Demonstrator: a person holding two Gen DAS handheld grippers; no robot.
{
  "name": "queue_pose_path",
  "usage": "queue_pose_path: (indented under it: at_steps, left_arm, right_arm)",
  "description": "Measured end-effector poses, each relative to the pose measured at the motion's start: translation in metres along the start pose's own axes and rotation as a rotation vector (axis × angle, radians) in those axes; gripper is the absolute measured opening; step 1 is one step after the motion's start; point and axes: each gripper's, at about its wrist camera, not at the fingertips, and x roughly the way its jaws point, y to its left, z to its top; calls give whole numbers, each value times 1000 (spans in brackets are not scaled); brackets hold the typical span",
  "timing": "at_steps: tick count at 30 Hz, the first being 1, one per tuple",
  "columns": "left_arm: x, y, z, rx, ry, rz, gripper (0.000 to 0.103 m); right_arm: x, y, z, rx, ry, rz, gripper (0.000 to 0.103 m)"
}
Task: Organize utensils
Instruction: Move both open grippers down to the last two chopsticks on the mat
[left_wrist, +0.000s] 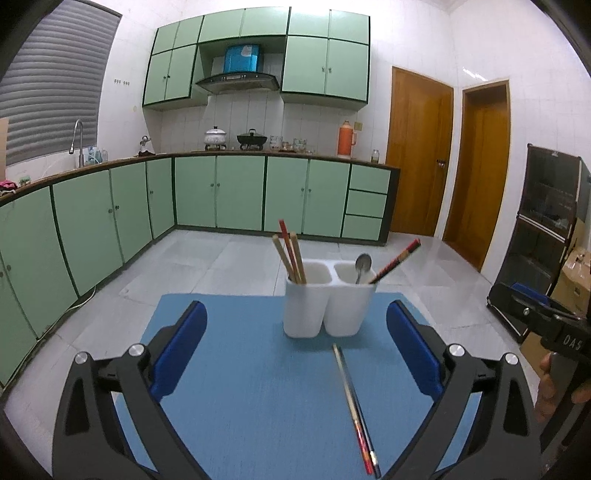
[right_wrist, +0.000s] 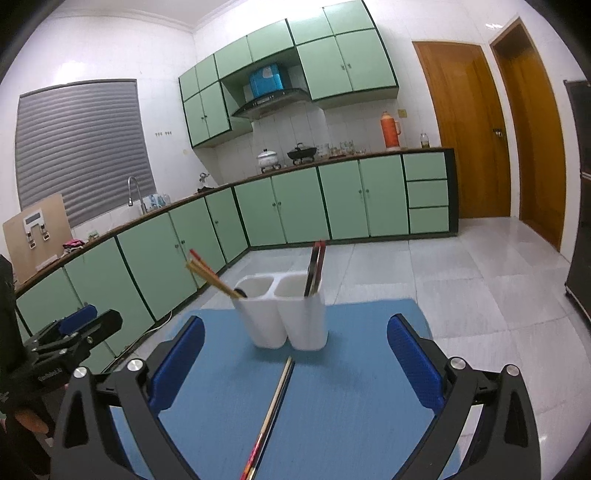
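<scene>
A white two-compartment utensil holder (left_wrist: 328, 302) (right_wrist: 288, 314) stands at the far side of a blue mat (left_wrist: 240, 387) (right_wrist: 332, 387). Its left compartment holds several chopsticks (left_wrist: 290, 254) (right_wrist: 210, 275). Its right compartment holds a metal spoon (left_wrist: 362, 266) and a red-black chopstick (left_wrist: 397, 260) (right_wrist: 316, 267). A pair of chopsticks (left_wrist: 356, 410) (right_wrist: 271, 413) lies loose on the mat in front of the holder. My left gripper (left_wrist: 295, 325) is open and empty above the mat. My right gripper (right_wrist: 295, 336) is open and empty over the loose pair.
The right gripper shows at the right edge of the left wrist view (left_wrist: 546, 321); the left gripper shows at the left edge of the right wrist view (right_wrist: 70, 332). Green kitchen cabinets (left_wrist: 221, 192) and tiled floor (right_wrist: 480, 295) lie beyond the mat.
</scene>
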Motion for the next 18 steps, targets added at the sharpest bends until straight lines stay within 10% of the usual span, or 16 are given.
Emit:
queue_pose_path:
  at_steps: [14,18]
  left_arm:
    - [23,22,-63,21,161,62,95]
    - [32,33,-84,9,221,75,95]
  right_arm:
    - [39,16,-76,18,203,-14,96]
    - [56,24,-99,-4,282,-25,80]
